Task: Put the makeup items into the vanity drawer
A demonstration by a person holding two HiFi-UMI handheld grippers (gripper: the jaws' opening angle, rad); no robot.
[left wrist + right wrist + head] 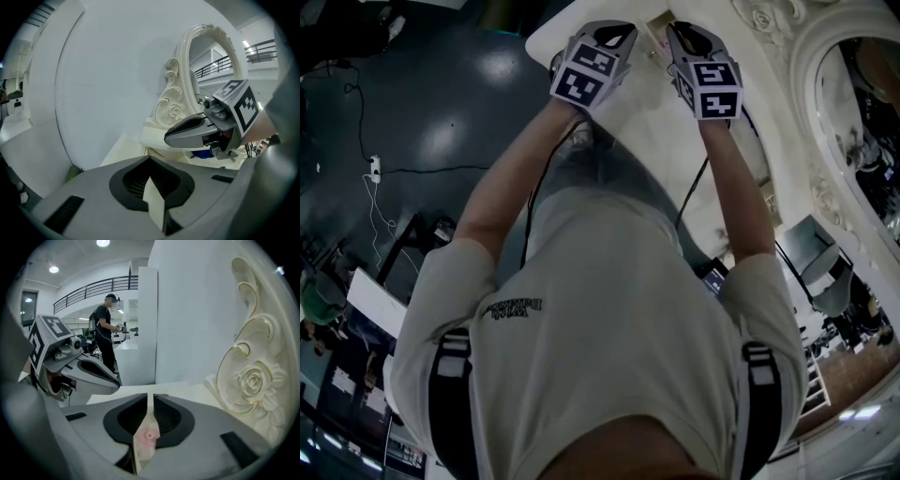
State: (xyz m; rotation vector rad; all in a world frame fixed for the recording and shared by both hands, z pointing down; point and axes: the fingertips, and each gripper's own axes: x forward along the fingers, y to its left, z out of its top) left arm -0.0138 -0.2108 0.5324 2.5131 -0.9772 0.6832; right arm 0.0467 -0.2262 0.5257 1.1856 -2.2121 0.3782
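Both grippers are held up side by side over the white vanity top, below the carved mirror frame. My right gripper is shut on a small pink makeup item with a round tip, seen deep between its jaws. My left gripper is closed on a pale cream wedge-shaped piece; what it is I cannot make out. In the head view the left gripper and right gripper sit close together. Each gripper view shows the other: the right gripper, the left gripper. No drawer is clearly in view.
The ornate oval mirror rises at the right with its carved frame. Something blue lies partly hidden under the right gripper. A white wall stands behind the vanity. A person stands far off at desks. Cables run across the dark floor.
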